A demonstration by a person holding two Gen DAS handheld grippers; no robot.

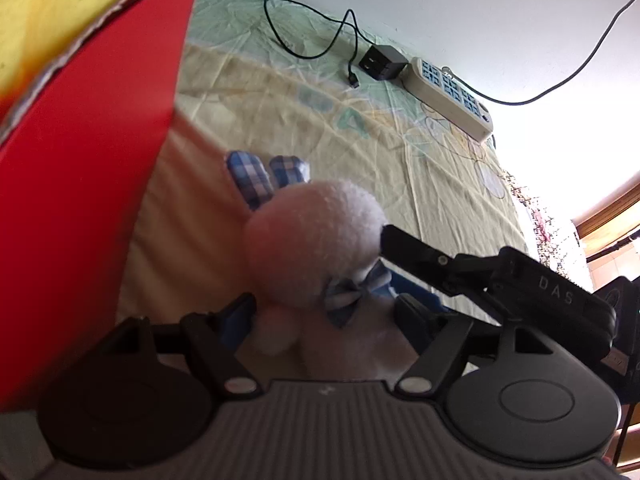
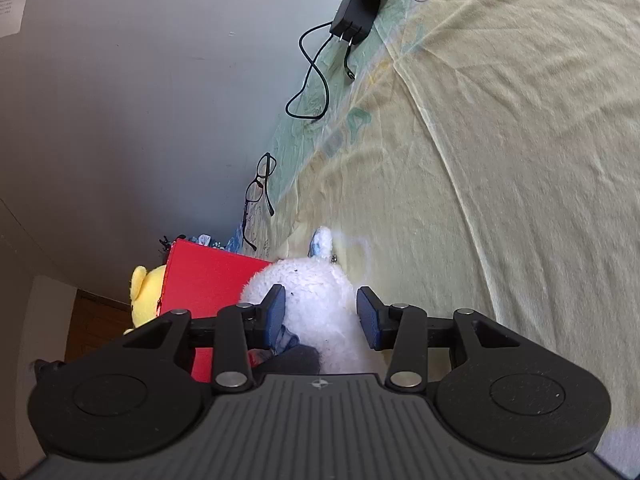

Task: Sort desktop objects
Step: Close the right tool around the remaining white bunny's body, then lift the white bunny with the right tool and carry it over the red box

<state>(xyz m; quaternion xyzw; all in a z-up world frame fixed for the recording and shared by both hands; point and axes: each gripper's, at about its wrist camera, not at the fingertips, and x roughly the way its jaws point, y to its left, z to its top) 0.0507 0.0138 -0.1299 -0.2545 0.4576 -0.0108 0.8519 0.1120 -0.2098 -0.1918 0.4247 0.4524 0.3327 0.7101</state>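
Note:
A white plush rabbit with blue checked ears and a bow tie is held between both grippers above the yellow cloth. My left gripper is shut on its body. My right gripper closes on the rabbit's head; one of its black fingers presses the head in the left wrist view. A red cardboard box stands just to the left, also in the right wrist view, with a yellow plush toy in it.
On the yellow-green cloth lie a black charger with its cable, a white power strip by the wall, and black glasses. The table's edge is at the right.

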